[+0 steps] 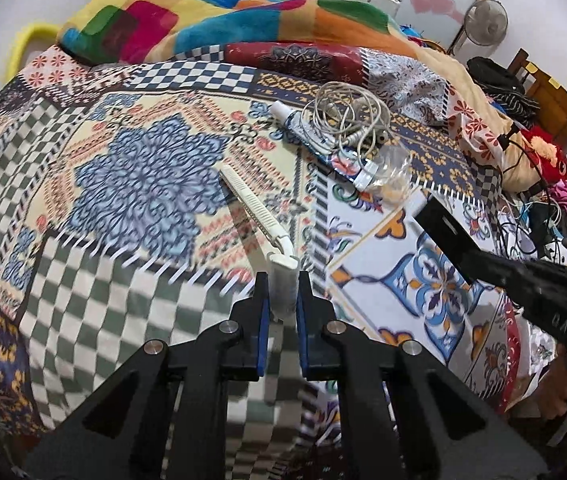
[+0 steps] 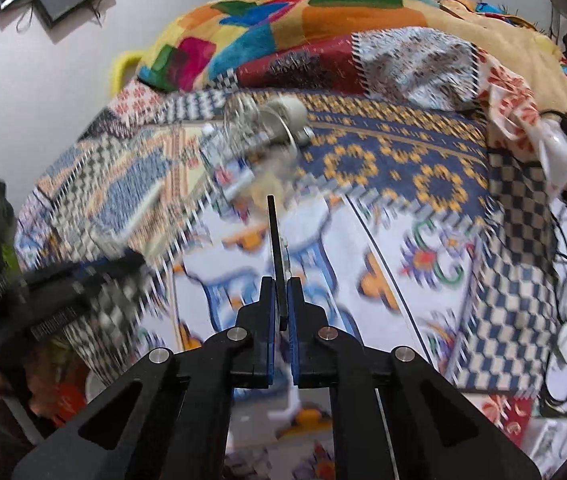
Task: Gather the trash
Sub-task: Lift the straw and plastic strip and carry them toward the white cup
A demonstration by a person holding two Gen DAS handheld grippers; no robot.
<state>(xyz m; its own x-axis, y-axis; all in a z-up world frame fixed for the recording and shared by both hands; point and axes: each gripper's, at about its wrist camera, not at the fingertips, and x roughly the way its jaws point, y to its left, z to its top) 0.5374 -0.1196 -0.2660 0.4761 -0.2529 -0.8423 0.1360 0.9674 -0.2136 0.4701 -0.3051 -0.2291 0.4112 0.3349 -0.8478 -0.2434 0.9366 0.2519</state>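
Note:
My left gripper (image 1: 282, 280) is shut on the handle end of a long white comb-like tool (image 1: 254, 209) that reaches out over the patterned bedspread (image 1: 135, 184). My right gripper (image 2: 280, 286) is shut on a thin flat black piece (image 2: 276, 248), seen edge-on; in the left wrist view the same black piece (image 1: 443, 228) shows at the right. A crumpled clear plastic wrapper (image 1: 389, 168) lies beside a white tube (image 1: 299, 124) and a tangle of white cable (image 1: 347, 116). In the blurred right wrist view the wrapper (image 2: 267, 184) lies beyond the black piece.
A colourful folded blanket (image 1: 211, 20) lies at the head of the bed. Clothes, black cables (image 1: 531, 168) and a red soft toy (image 1: 543, 152) crowd the right side by a wooden chair (image 1: 555, 96). A fan (image 1: 483, 24) stands behind.

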